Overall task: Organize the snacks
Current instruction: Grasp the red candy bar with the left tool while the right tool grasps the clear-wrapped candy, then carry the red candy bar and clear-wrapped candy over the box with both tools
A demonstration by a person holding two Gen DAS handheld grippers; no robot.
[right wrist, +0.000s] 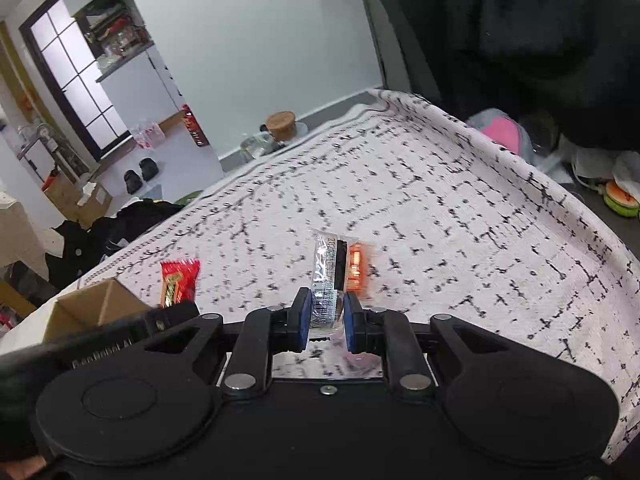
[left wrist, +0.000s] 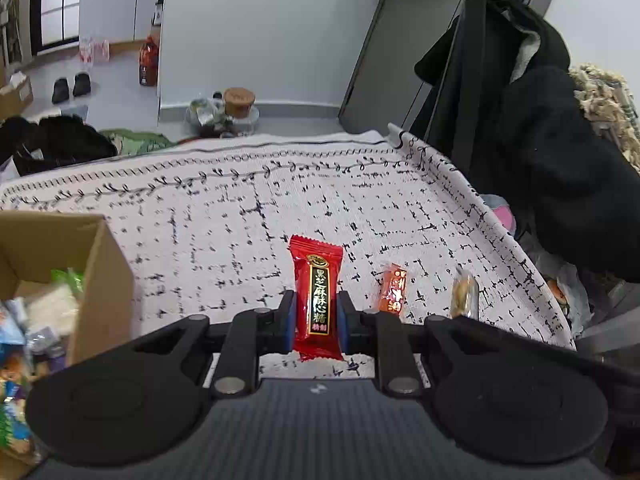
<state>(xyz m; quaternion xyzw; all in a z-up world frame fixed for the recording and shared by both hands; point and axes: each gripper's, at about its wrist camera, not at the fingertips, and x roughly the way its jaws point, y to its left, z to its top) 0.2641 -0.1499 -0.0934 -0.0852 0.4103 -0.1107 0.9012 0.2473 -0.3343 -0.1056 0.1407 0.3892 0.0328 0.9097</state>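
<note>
3 snack packs (left wrist: 317, 296), 1 cardboard box (left wrist: 100, 272)

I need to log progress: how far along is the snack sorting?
Done: several packets already lie in the cardboard box. In hand: the left tongs grip a red candy, and the right tongs grip a clear-wrapped snack. Left: one orange candy on the tablecloth.

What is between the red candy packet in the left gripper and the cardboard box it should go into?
Nothing visible. The left gripper holds the red candy packet above the patterned cloth; the brown cardboard box sits open-topped to its left, with only bare cloth between. The box's near wall must be cleared.
</note>
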